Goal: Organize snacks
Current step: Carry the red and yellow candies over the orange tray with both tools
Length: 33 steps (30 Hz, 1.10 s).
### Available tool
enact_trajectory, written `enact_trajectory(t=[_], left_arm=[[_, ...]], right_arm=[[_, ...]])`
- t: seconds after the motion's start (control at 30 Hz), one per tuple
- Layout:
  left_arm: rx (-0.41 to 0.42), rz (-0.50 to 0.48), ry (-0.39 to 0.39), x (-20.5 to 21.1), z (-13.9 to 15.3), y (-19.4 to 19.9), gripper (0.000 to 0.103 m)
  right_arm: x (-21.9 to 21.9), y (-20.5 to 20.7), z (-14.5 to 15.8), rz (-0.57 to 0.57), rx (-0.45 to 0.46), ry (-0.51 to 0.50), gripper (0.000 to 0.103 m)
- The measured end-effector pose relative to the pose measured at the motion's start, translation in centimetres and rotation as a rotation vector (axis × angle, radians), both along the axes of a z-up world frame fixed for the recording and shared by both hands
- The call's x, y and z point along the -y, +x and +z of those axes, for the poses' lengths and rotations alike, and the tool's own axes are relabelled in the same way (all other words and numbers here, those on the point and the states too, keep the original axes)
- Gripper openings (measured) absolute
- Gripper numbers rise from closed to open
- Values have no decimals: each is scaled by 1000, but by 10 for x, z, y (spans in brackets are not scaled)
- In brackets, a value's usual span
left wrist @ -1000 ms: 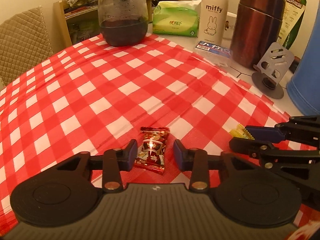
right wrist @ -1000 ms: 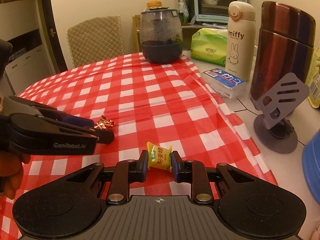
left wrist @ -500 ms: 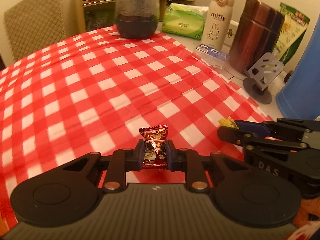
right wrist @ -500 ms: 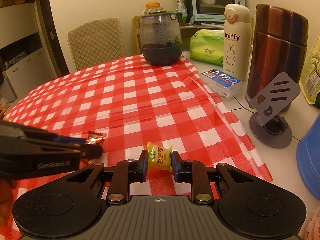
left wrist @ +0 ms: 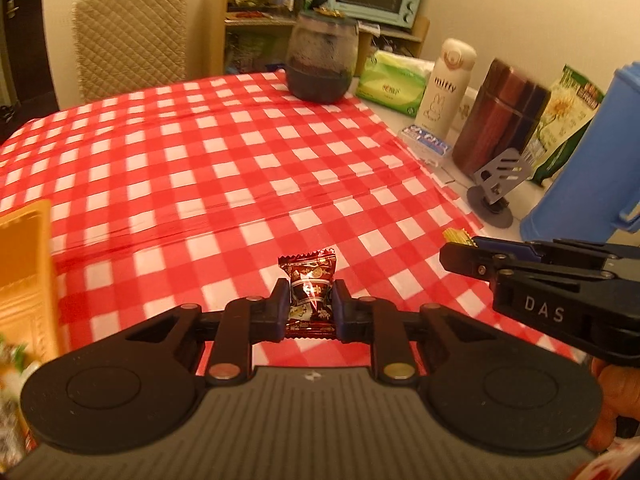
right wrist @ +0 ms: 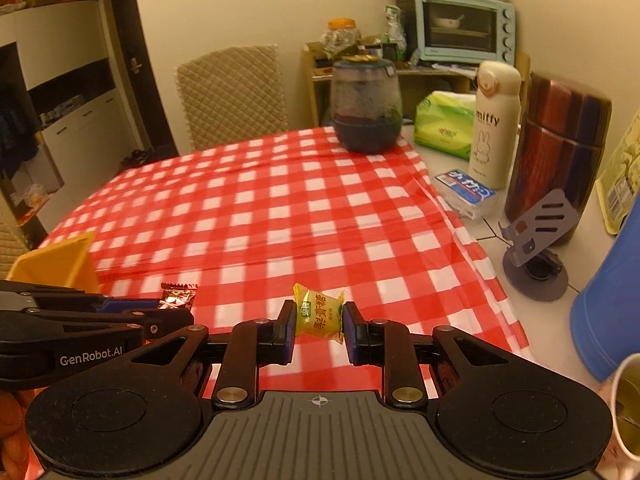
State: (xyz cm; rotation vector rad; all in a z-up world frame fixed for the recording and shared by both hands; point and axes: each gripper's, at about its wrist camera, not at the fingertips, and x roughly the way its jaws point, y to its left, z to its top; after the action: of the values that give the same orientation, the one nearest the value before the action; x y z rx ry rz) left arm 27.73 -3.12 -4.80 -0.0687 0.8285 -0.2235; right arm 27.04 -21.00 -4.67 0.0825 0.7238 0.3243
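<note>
My left gripper is shut on a dark red wrapped candy, held above the red-and-white checked tablecloth. My right gripper is shut on a yellow wrapped candy, also lifted off the cloth. In the left wrist view the right gripper comes in from the right with the yellow candy's edge showing at its tip. From the right wrist view the left gripper enters at the left, the red candy at its tip. An orange box sits at the left.
At the table's far side stand a dark glass jar, a green tissue pack, a white miffy bottle, a brown flask, a grey phone stand and a blue container. A quilted chair stands behind.
The left gripper closed on the red candy and lifted it off the cloth, swinging left so the orange box came into view. The right gripper rose with the yellow candy.
</note>
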Motion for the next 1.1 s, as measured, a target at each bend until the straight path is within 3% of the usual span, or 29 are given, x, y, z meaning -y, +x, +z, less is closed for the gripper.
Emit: enact_trajectory(t=[0.47,1.1], left_arm=[[64,75,-23,-31,55,-96,20],[87,176,-28,-88,78,-189,20]], right_arm=[[-34,-91,59,66,43,12,25],[-83,-165,69,162,55,4,25]])
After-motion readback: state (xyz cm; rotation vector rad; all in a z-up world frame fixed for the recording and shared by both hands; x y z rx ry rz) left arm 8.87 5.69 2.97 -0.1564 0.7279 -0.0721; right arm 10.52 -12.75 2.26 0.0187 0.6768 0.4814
